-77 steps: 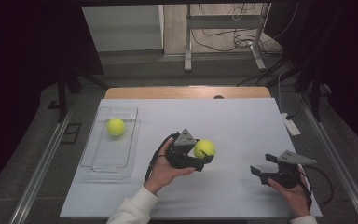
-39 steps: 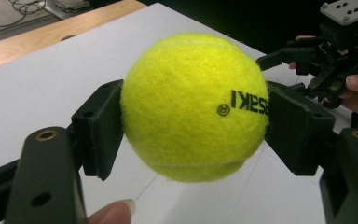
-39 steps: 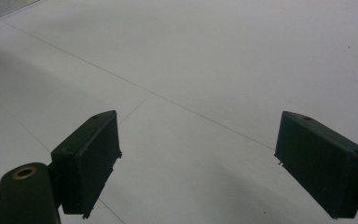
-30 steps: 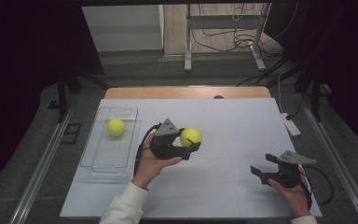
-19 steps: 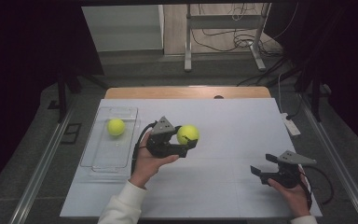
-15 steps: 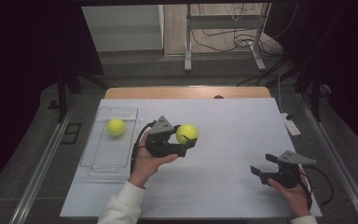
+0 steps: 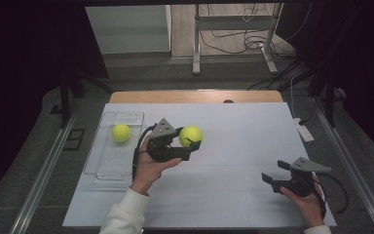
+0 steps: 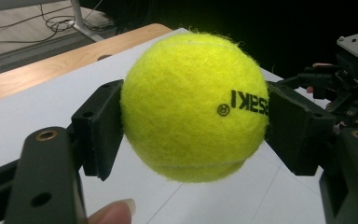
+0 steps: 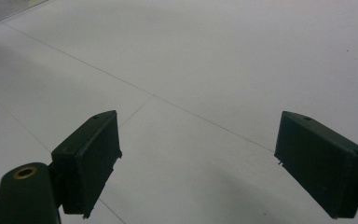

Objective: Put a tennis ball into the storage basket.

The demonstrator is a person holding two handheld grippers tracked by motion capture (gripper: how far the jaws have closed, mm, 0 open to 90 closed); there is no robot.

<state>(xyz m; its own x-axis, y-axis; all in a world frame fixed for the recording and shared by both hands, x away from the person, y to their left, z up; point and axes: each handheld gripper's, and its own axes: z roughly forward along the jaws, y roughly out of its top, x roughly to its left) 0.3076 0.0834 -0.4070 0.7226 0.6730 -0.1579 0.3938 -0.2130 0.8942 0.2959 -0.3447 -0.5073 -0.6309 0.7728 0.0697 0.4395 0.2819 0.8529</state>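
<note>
My left gripper (image 7: 191,140) is shut on a yellow tennis ball (image 7: 190,136), held above the white table just right of a clear tray (image 7: 108,165). In the left gripper view the ball (image 8: 193,105) sits squeezed between both black pads (image 8: 100,128), with black lettering on its right side. A second tennis ball (image 7: 121,132) lies in the far part of the tray. My right gripper (image 7: 272,177) rests low at the table's near right, open, and in the right gripper view its fingers (image 9: 89,158) stand wide apart over bare table.
The white table (image 7: 238,141) has a wooden strip along its far edge. A small white device (image 7: 303,129) lies at the right edge. Metal stand legs and cables sit on the floor beyond. In the left gripper view the other hand's gripper (image 8: 349,70) shows at the right.
My left gripper has carried the tennis ball leftward and slightly farther away, closer to the tray. The right gripper has stayed where it was.
</note>
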